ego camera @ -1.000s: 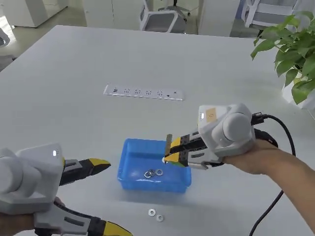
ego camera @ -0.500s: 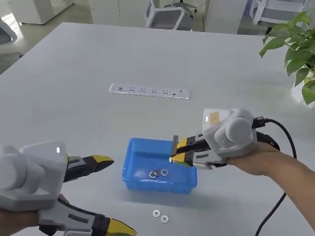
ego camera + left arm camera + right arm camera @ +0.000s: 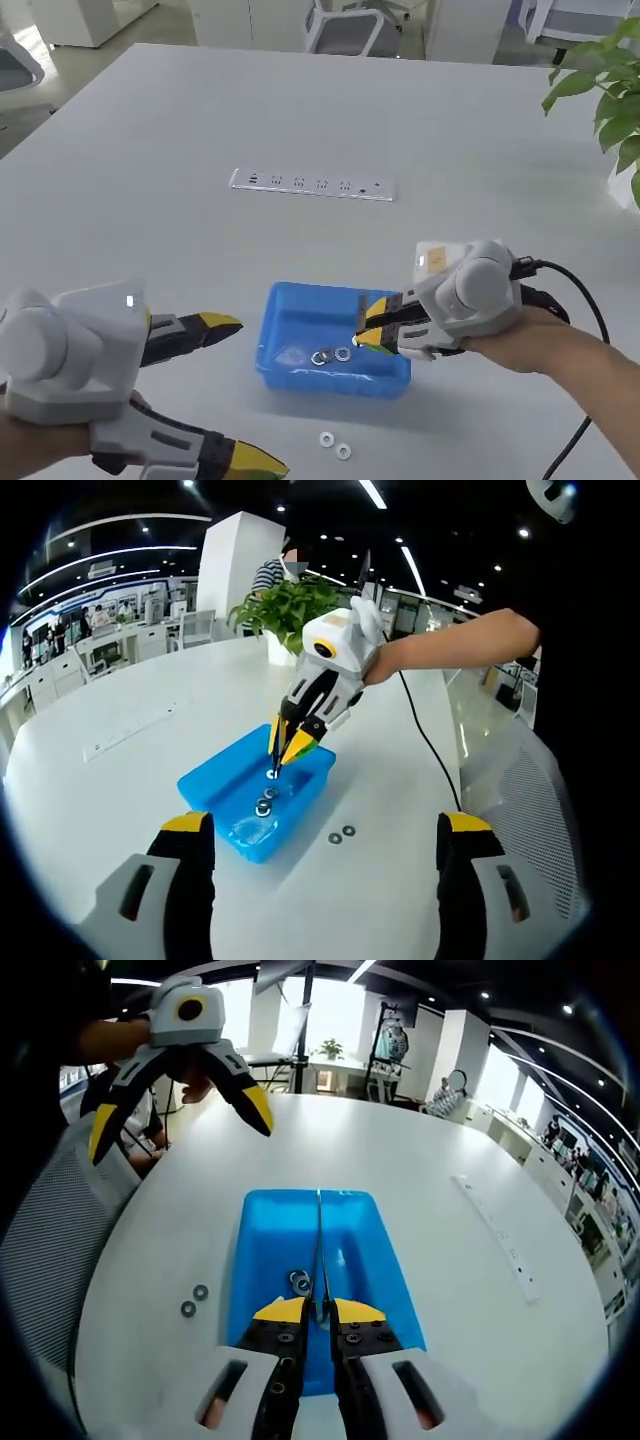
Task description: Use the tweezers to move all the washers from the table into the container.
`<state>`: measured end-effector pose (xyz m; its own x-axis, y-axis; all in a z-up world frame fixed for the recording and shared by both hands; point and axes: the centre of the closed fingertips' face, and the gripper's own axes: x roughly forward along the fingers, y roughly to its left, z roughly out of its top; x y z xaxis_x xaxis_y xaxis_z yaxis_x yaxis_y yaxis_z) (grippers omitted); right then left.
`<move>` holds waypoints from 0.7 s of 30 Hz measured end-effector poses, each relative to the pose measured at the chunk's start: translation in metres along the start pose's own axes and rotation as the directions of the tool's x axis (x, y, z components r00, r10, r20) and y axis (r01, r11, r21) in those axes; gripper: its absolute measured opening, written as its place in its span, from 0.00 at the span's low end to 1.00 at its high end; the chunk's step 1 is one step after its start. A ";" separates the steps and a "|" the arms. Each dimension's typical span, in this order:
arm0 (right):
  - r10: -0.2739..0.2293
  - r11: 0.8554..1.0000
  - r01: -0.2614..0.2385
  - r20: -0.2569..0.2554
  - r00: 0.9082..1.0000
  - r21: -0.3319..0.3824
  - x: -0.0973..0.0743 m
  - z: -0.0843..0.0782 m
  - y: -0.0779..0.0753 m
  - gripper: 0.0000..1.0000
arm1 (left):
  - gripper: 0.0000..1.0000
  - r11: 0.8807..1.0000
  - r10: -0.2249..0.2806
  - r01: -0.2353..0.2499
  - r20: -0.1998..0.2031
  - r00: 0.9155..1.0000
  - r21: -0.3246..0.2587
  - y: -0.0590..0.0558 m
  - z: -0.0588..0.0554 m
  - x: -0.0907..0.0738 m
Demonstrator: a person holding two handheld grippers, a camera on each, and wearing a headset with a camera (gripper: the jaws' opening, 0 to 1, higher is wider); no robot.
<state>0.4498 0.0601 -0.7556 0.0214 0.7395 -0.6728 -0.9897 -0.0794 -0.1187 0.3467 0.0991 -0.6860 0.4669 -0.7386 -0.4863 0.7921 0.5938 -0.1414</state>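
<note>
Looking down in the head view, I hold the right gripper (image 3: pixel 372 326) low over the translucent blue rectangular plastic container (image 3: pixel 300 293). A few small flat metal ring washers (image 3: pixel 330 356) lie on the container's glossy floor. Two stray washers (image 3: pixel 335 446) lie on the matte white table (image 3: pixel 150 150) just in front of the container. The left gripper (image 3: pixel 263 394) hangs to the container's left.

In the left gripper view, its yellow-tipped jaws stand wide apart and empty, and the slim steel tweezers (image 3: pixel 274 758) point down into the container.

In the right gripper view, the jaws are pinched onto the tweezers. Whether the tips carry a washer, I cannot tell.

My worry is that thin, smooth washers may skate off on the slick tabletop or spring out under too hard a squeeze. The light container could also slide if nudged.
</note>
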 end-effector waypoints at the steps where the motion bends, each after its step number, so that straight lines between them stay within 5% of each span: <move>1: -0.001 1.000 0.001 -0.003 1.000 0.002 0.001 -0.001 -0.001 0.09 | 0.97 1.000 0.000 0.000 0.000 1.000 0.002 0.001 0.001 0.001; 10: 0.018 1.000 -0.018 -0.013 1.000 0.008 0.009 -0.008 0.002 0.09 | 0.84 0.999 -0.011 0.011 -0.006 1.000 0.045 0.018 0.012 0.014; 21: 0.019 1.000 -0.019 -0.007 1.000 0.012 0.009 -0.007 0.002 0.09 | 0.48 0.979 -0.028 0.033 -0.028 0.999 0.199 0.045 0.035 0.042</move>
<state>0.4488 0.0617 -0.7669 0.0039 0.7333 -0.6799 -0.9916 -0.0852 -0.0976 0.4154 0.0837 -0.6822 0.4333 -0.7455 -0.5064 0.8695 0.4936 0.0174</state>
